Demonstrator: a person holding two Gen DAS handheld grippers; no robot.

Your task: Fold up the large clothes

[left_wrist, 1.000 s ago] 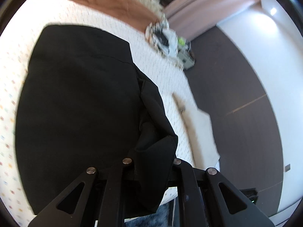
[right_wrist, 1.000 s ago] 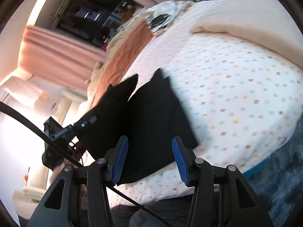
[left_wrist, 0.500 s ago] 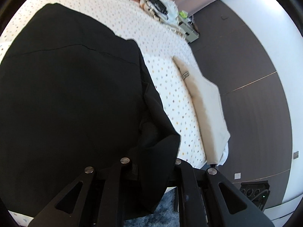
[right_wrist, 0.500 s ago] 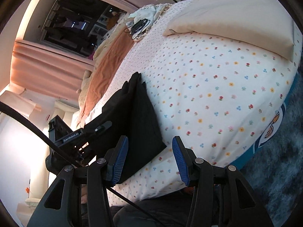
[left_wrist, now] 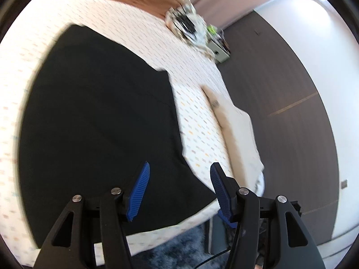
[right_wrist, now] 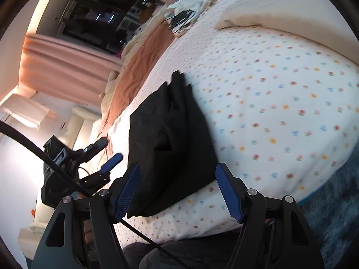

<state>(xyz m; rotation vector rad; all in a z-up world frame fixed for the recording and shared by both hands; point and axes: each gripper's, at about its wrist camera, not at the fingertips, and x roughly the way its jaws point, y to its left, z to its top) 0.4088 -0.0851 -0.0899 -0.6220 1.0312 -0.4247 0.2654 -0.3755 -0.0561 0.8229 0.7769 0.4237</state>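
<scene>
Two hand-held grippers, both with jaws apart and nothing between them. Left hand-held gripper (left_wrist: 179, 188) hovers over the black garment (left_wrist: 98, 121), which lies folded flat on the bed (left_wrist: 197, 116) near its front edge. Right hand-held gripper (right_wrist: 177, 192) faces the same garment (right_wrist: 170, 139) from the bed's front edge. Only the right wrist view shows the left hand-held gripper from outside (right_wrist: 98, 154), off the garment's left side. Only the left wrist view shows the dark wall panel (left_wrist: 280, 89). Cream pillow (right_wrist: 280, 6) lies at the bed's far right.
</scene>
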